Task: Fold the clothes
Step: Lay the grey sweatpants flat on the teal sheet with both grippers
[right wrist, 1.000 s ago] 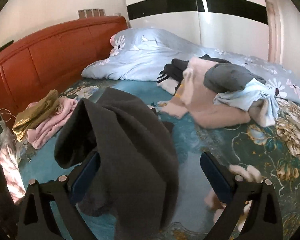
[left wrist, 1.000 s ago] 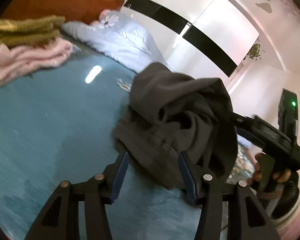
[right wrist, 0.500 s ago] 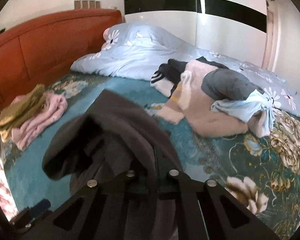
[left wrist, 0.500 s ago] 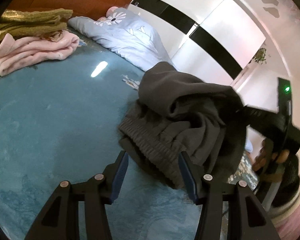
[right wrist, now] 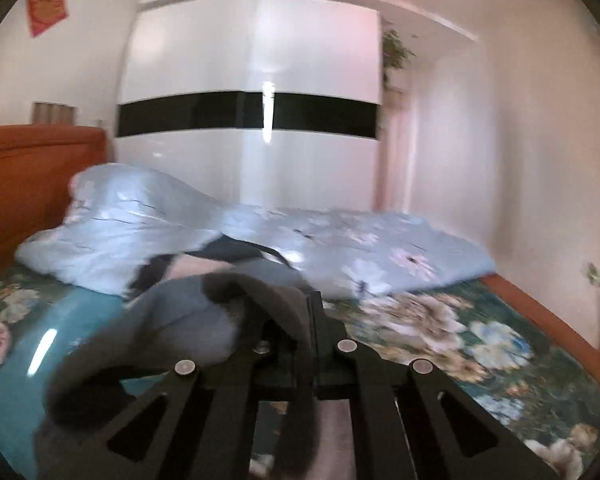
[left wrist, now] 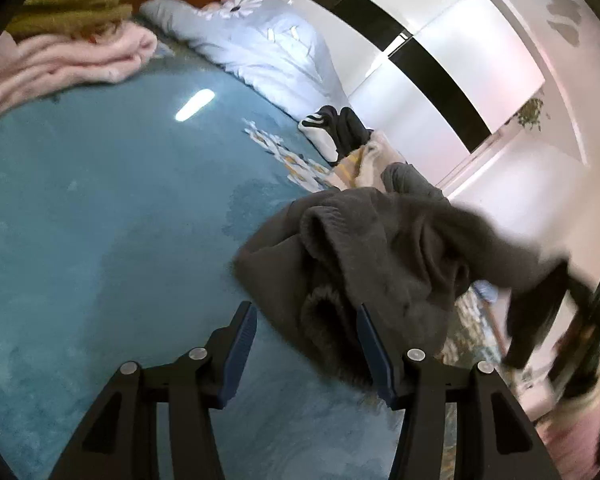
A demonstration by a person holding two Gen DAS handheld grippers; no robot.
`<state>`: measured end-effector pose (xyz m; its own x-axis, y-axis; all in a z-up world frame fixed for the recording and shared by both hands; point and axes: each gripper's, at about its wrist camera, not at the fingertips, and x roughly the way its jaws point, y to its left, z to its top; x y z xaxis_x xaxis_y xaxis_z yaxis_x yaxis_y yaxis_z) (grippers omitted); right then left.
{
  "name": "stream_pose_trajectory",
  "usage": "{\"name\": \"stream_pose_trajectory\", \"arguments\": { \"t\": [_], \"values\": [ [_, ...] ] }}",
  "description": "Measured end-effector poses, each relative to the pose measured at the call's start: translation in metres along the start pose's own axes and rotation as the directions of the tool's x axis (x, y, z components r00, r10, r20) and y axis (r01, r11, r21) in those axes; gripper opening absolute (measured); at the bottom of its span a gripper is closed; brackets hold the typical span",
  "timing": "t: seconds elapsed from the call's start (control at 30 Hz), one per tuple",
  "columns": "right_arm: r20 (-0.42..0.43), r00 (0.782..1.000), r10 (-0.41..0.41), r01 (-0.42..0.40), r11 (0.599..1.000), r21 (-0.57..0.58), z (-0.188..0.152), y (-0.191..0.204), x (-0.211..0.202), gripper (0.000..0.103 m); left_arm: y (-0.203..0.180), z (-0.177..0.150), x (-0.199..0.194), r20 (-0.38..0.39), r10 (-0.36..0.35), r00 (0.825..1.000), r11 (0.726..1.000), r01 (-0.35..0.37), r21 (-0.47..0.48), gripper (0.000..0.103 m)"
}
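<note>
The right gripper [right wrist: 310, 364] has its jaws clenched on a fold of the dark grey fleece garment [left wrist: 372, 264], which hangs bunched from that grip, its lower end resting on the teal floral bedspread [left wrist: 100, 208], just ahead of the left gripper [left wrist: 306, 354]. The left gripper's jaws stand released, about half apart, with nothing pressed between them; the garment's ribbed hem lies just beyond the right-hand pad.

The step in hand looks like lifting the garment to open it out for folding. To do it well, the right gripper should probably raise the cloth until it hangs free of its own bundle, while the left gripper takes a matching edge or corner rather than a thick wad, so the piece can be spread flat on the bare teal stretch near the left.

The folded pink fleece [left wrist: 60, 64] and olive knit [left wrist: 72, 4] sit far left, well apart. The unfolded pile of clothes [left wrist: 352, 140] lies farther off beside the pale blue quilt [left wrist: 268, 44]; the garment should be kept clear of both.
</note>
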<state>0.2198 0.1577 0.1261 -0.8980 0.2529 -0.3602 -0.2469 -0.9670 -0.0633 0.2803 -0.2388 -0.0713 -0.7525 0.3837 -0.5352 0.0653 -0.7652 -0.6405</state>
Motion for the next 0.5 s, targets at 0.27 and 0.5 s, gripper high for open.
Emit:
{"name": "stream_pose_trajectory", "arguments": {
  "t": [0.27,0.5],
  "values": [
    [-0.296,0.955,0.027,0.018,0.989,0.146,-0.09,-0.067,0.05,0.004,-0.033,0.028,0.051,-0.08,0.001,0.997,0.997,0.006,0.081,0.058],
    [-0.27,0.963,-0.011,0.031,0.997,0.07,-0.097,-0.077,0.043,0.004,-0.04,0.046,0.089,-0.099,0.067,0.993,0.996,-0.061,0.062,0.036]
  ]
}}
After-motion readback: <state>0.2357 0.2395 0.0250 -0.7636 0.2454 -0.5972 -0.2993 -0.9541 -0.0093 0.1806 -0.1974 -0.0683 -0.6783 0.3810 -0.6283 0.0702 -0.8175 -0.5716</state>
